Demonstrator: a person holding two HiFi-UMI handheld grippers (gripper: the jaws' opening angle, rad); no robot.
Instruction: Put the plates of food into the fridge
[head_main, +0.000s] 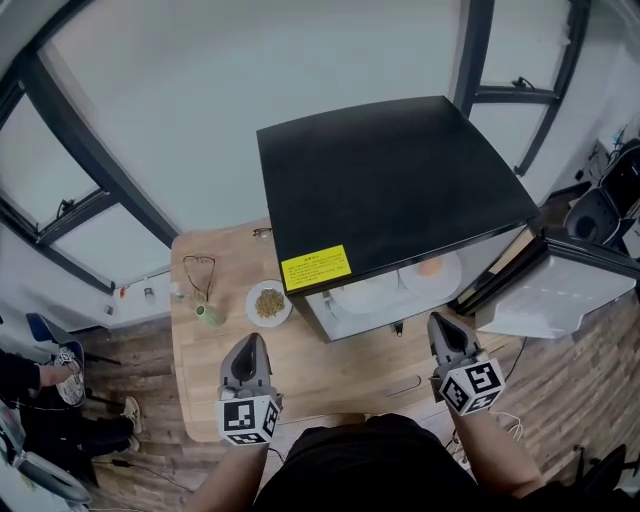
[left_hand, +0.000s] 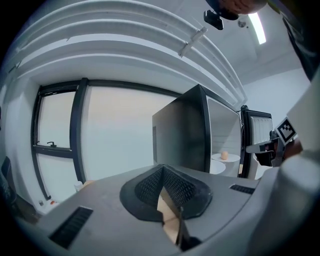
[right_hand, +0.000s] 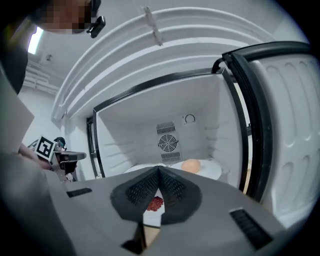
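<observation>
The black-topped fridge (head_main: 390, 180) stands on the wooden table (head_main: 340, 365) with its door (head_main: 555, 290) swung open to the right. Inside are two white plates: one with a round orange-tan bun (head_main: 430, 267) (right_hand: 190, 165), and one (head_main: 360, 293) with red food (right_hand: 155, 203) seen past my right jaws. A third plate (head_main: 268, 303), with brownish food, sits on the table left of the fridge. My left gripper (head_main: 252, 342) (left_hand: 162, 169) is shut and empty near the table's front. My right gripper (head_main: 438, 322) (right_hand: 159, 170) is shut and empty in front of the fridge opening.
Eyeglasses (head_main: 198, 272) and a small green object (head_main: 207, 315) lie at the table's left end. A window wall stands behind the table. A person's legs and shoes (head_main: 60, 390) are at the far left, and black chairs (head_main: 600, 210) at the right.
</observation>
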